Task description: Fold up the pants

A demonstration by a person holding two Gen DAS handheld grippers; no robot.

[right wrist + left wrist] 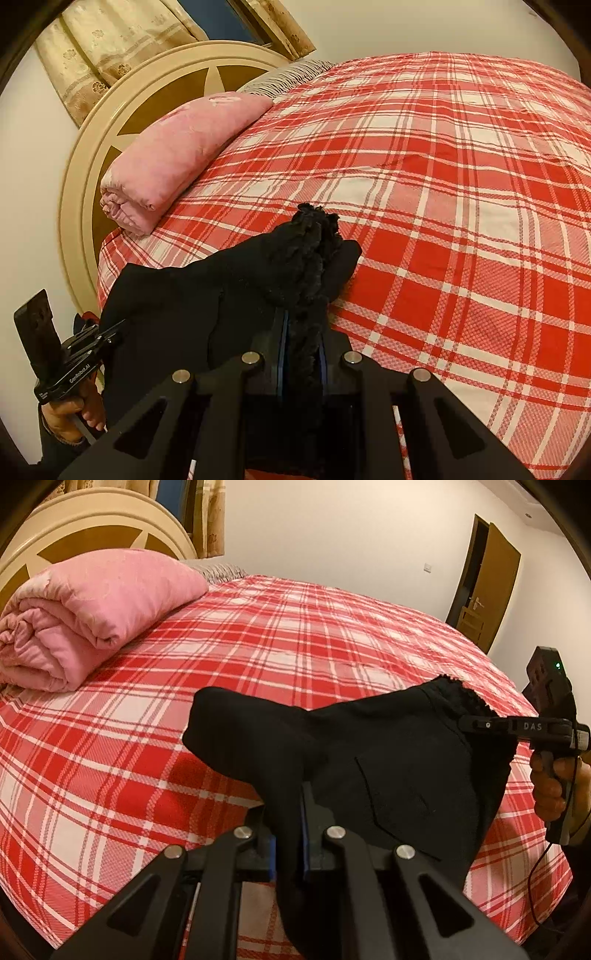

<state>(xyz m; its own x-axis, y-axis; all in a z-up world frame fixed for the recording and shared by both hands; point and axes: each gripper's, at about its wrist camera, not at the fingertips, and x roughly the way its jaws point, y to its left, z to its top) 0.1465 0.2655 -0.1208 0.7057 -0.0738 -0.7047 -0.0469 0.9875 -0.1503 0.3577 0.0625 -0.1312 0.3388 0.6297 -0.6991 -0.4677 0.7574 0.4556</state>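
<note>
A pair of black pants [388, 760] is held up above a bed covered with a red and white plaid sheet [258, 646], stretched between the two grippers. In the left wrist view, the left gripper [288, 834] is seen clenched on a fold of the black cloth, which is pinched between its blue-lined fingers [271, 853] and hangs down past them. In the same view the right gripper [469, 723] is seen from the side at the right edge, closed on the gathered, frilled waistband of the pants, and the hand [554, 786] around its handle is visible below it. In the right wrist view, the right gripper [301, 328] is shown clamped on that bunched waistband [310, 254], which rises out from between the fingers, while the rest of the garment is spread away to the left toward the left gripper [110, 334], held by a hand [74, 413] at the lower left corner. A folded pink quilt [88, 613] is laid on the bed near a cream and brown headboard [122, 122], well apart from the pants. Patterned curtains [110, 40] are seen behind the headboard, and a brown door [491, 583] is set in the far wall.
</note>
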